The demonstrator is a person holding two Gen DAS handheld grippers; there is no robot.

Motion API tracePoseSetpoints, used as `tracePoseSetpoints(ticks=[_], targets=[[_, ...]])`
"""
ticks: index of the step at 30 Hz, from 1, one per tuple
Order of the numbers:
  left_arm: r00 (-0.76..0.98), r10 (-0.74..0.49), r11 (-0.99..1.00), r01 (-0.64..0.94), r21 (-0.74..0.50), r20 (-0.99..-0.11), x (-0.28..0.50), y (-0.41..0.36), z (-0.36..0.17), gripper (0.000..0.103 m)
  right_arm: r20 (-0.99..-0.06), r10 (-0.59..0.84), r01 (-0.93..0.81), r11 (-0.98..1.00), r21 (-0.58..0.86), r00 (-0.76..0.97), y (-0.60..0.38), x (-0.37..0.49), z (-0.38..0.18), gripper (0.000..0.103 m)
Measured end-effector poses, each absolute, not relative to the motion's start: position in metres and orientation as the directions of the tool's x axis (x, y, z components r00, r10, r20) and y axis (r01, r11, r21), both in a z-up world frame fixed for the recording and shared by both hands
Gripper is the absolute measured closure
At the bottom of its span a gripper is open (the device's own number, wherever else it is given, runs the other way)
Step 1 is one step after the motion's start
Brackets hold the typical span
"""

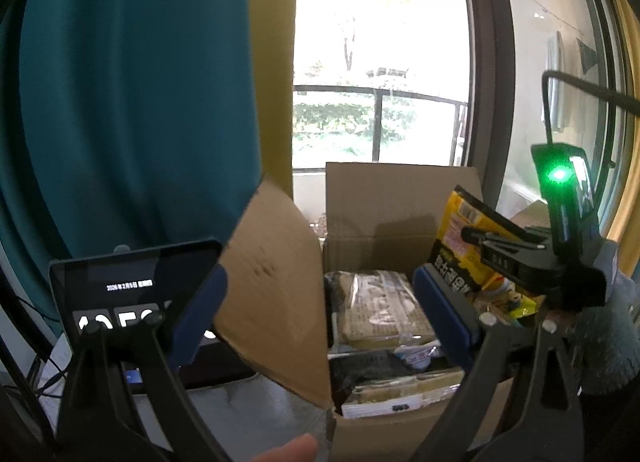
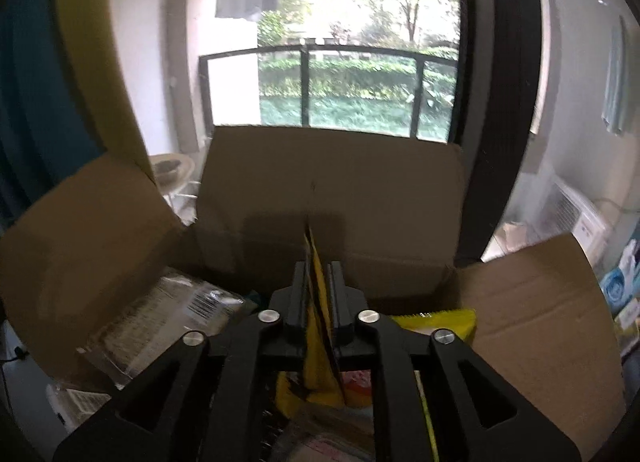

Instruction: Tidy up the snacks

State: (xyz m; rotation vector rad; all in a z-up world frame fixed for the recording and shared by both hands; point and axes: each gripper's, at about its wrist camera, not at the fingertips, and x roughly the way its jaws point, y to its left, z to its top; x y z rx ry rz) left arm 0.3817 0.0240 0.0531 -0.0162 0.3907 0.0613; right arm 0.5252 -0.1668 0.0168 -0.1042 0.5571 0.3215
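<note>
An open cardboard box holds several snack packs, among them a clear-wrapped tan pack. My left gripper is open, its blue-padded fingers spread on either side of the box's left flap and interior, holding nothing. My right gripper is shut on a yellow snack bag and holds it upright over the right side of the box. The same bag and the right gripper show at the right in the left wrist view.
A tablet with a clock display stands left of the box. Teal and yellow curtains hang at left. A window with a black railing lies behind the box. Another yellow pack and a barcode-labelled pack lie in the box.
</note>
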Motion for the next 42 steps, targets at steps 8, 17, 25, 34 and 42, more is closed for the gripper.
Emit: tracePoseSetpoints(ticks=[8,17,25,34,42], targets=[[0.916,0.027,0.999,-0.034,-0.010,-0.400,0.379,0.016,0.052,0.008,-0.523,0.235,-0.287,0.958,-0.018,0.819,-0.181,0.509,0.031,0.065],[0.922,0.010,1.000,-0.005,0.015,-0.388,0.359,0.000,0.057,0.008,-0.520,0.233,-0.283,0.959,-0.018,0.822,-0.193,0.471,0.035,0.063],[0.911,0.060,0.998,-0.058,0.017,-0.408,0.331,0.002,0.056,0.008,-0.505,0.250,-0.293,0.956,-0.006,0.826,-0.200,0.433,0.038,0.063],[0.912,0.061,0.998,-0.048,0.043,-0.406,0.282,-0.006,0.051,0.008,-0.484,0.267,-0.303,0.953,0.005,0.833,-0.209,0.381,0.044,0.063],[0.919,0.046,0.999,-0.039,0.027,-0.391,0.234,-0.016,0.049,0.008,-0.455,0.258,-0.293,0.956,-0.008,0.852,-0.226,0.324,0.048,0.062]])
